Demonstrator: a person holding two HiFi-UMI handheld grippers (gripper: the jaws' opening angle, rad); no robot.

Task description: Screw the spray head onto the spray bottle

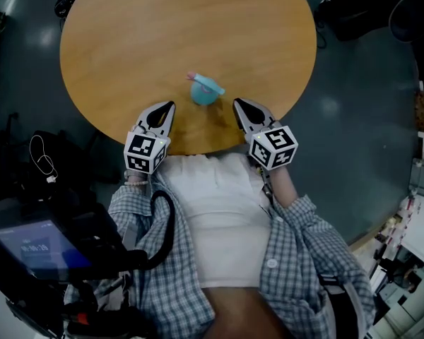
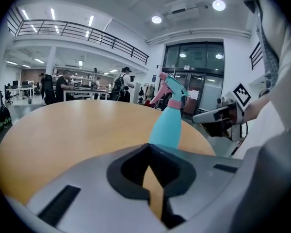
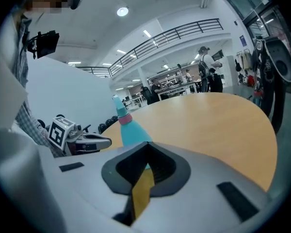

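While the spray bottle (image 1: pixel 203 94) stands upright near the close edge of the round wooden surface (image 1: pixel 184 27), its spray head (image 1: pixel 206 84) sitting on top above a pink collar, I see my left gripper (image 1: pixel 169 109) and right gripper (image 1: pixel 237 104) flanking it, near but not touching. Both grippers are clenched on nothing, their tips over the surface's edge.
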